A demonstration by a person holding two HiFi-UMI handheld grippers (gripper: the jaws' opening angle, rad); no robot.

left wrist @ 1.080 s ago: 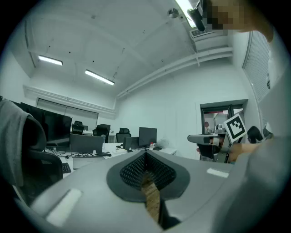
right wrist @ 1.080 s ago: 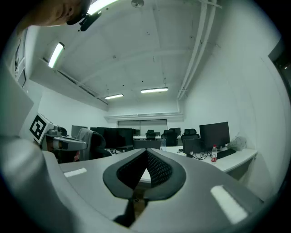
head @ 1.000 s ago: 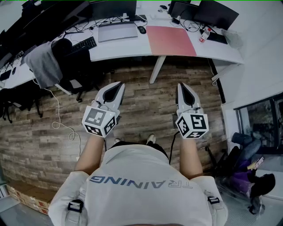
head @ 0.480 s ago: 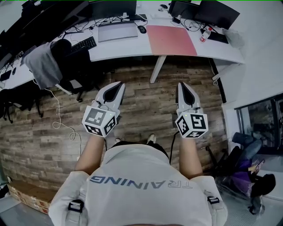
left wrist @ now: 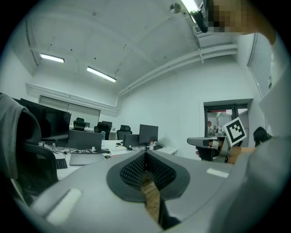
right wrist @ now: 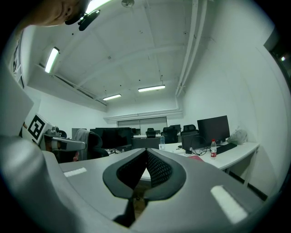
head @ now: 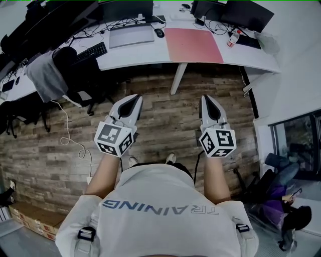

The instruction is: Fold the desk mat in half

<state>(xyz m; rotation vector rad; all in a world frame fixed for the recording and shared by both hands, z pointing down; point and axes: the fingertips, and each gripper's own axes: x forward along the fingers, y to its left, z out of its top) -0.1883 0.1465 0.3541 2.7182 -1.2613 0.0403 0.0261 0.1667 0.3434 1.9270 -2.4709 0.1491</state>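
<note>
Compared with a second ago, both grippers are sitting slightly lower in the head view, and the office chair (head: 75,70) draped with a grey garment (head: 42,80) is lying a little further left. A person in a white shirt is standing on a wooden floor (head: 165,120), well back from a long white worktop (head: 140,55), and is holding the left gripper (head: 131,103) and the right gripper (head: 206,99) out level ahead, side by side and apart. Both pairs of jaws are resting together at their tips and are gripping nothing; only floor and the far room are showing through the gap behind the tips. The pink desk mat (head: 194,45) is lying flat and unfolded on the worktop, ahead of the right gripper and far from both. To its left a dark mouse (head: 159,33) and a closed grey laptop (head: 132,36) are sitting, and further left a black keyboard (head: 93,51). Right of the mat, a bottle with a red label (head: 231,38) is lying beside dark monitors (head: 241,15).
</note>
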